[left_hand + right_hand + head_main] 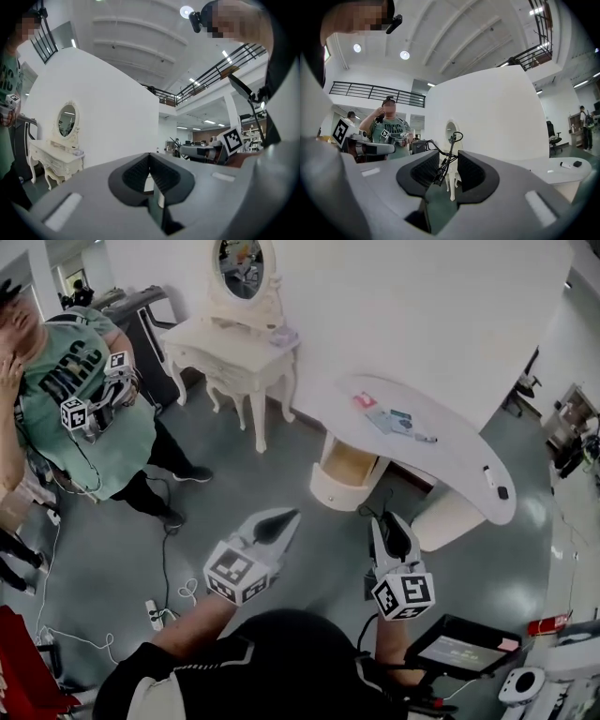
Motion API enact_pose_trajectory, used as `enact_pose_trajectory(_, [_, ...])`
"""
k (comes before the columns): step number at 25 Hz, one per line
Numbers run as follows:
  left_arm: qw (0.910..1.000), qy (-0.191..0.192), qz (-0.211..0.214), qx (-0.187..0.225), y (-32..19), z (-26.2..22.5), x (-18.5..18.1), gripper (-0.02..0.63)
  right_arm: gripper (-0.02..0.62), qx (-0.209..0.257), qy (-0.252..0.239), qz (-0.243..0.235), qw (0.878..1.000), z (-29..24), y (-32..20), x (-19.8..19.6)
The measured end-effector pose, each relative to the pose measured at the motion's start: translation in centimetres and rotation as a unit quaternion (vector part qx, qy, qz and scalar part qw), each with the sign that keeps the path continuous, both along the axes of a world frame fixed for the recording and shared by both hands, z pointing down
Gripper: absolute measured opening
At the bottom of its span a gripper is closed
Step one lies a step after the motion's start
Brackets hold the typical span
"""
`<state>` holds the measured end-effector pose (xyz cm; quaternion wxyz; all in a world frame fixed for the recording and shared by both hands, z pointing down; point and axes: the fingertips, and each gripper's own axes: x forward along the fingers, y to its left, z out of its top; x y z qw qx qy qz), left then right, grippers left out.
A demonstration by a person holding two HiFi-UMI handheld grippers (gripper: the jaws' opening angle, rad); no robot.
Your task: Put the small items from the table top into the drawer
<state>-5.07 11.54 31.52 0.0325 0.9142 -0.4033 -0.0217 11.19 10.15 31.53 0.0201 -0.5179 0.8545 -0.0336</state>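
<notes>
Black looped tool [445, 161] points forward from right gripper's [448, 153] pinching jaws; left gripper's [150, 155] closed.

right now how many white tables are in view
2. An ornate white dressing table with an oval mirror stands at the back; a curved white table top on round pedestals sits to its right, nearer. More may be hidden outside the view.

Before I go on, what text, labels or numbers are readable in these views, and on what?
No text reads clearly.
Green T-shirt: large dark letters, creased, not readable for certain.
Marker cubes: black-and-white square patterns, no words.
Cards on the white table: print too small.
Screen at lower right: too small.
Black looped item in the right gripper: no print seen.
</notes>
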Motion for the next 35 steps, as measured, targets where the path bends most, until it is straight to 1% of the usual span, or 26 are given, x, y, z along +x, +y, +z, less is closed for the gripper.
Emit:
enact_pose_trajectory(7, [0.9998, -0.001, -0.021, -0.004, -2.3, 0.4, 2.5, 0.0, 0.124, -0.005, -0.001, -0.027, 1.0, 0.5, -2.9, 1.8])
enact_pose_trajectory(10, [0.9997, -0.004, -0.023, -0.009, -3.1, 0.6, 3.4, 0.0, 0.124, -0.011, -0.003, -0.031, 0.999, 1.1, -3.9, 2.7])
enact_pose_trajectory(12, [0.9996, -0.006, -0.024, -0.015, -3.6, 0.9, 3.4, 0.0, 0.124, -0.016, -0.006, -0.031, 0.999, 1.4, -4.5, 2.7])
enact_pose_trajectory(18, [0.9995, -0.013, -0.021, -0.021, -6.2, 1.0, 2.3, 0.0, 0.124, -0.025, -0.01, -0.027, 0.999, 2.1, -7.5, 1.8])
enact_pose_trajectory(23, [0.9996, -0.016, -0.018, -0.018, -8.7, 0.6, 0.2, 0.0, 0.124, -0.024, -0.014, -0.021, 0.999, 1.7, -10.0, 0.0])
enact_pose_trajectory(35, [1.0, 0.0, -0.004, -0.006, -14.6, 0.6, -4.3, 0.0, 0.124, -0.013, -0.005, -0.001, 1.0, 0.7, -15.4, -3.8])
